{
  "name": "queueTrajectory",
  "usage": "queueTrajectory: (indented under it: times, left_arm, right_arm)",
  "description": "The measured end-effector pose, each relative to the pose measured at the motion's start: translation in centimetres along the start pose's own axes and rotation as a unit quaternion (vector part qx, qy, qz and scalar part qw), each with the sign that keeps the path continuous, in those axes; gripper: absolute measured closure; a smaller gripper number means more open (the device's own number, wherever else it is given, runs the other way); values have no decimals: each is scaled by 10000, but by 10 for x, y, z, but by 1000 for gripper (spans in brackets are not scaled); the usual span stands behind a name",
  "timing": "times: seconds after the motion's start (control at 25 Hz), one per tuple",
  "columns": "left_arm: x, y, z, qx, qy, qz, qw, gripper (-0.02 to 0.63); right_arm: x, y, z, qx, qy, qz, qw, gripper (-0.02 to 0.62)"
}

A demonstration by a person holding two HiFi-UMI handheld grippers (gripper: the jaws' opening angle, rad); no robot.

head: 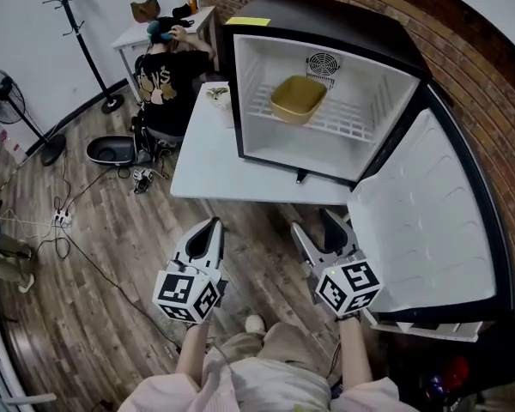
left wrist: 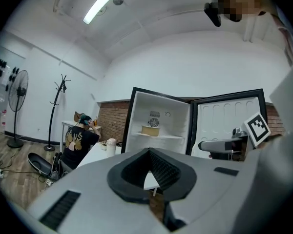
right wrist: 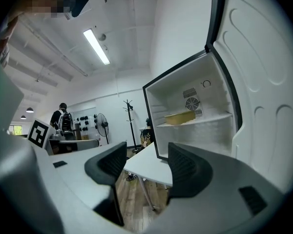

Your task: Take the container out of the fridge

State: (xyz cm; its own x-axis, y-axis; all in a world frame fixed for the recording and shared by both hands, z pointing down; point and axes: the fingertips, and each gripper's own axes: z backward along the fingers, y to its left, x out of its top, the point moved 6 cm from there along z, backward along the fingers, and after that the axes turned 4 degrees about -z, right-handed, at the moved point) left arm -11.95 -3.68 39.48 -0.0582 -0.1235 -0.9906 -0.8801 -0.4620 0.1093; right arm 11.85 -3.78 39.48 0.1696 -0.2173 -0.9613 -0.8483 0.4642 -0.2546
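A tan rectangular container sits on the wire shelf of the black mini fridge, whose door is swung wide to the right. The container also shows in the left gripper view and the right gripper view. Both grippers hang low in front of the table, well short of the fridge. My left gripper is shut, its pads meeting with nothing between them. My right gripper is open and empty, just left of the door's lower corner.
The fridge stands on a white table with a small object at its far edge. A person sits at a desk behind. A coat rack, a fan and cables occupy the wooden floor at left.
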Motion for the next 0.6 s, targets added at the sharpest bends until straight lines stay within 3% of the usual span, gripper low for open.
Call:
queueTrajectory:
  times: [0.16,0.6]
  left_arm:
    - [-5,5,-12,-241,114,-90,9996,615]
    - [-2,32,-60,-350,96,-23,9993,615]
  right_arm:
    - [-9,0,-9,22,161,-96,9998,345]
    - [9,-24,-46,-219,50,186,9996,345]
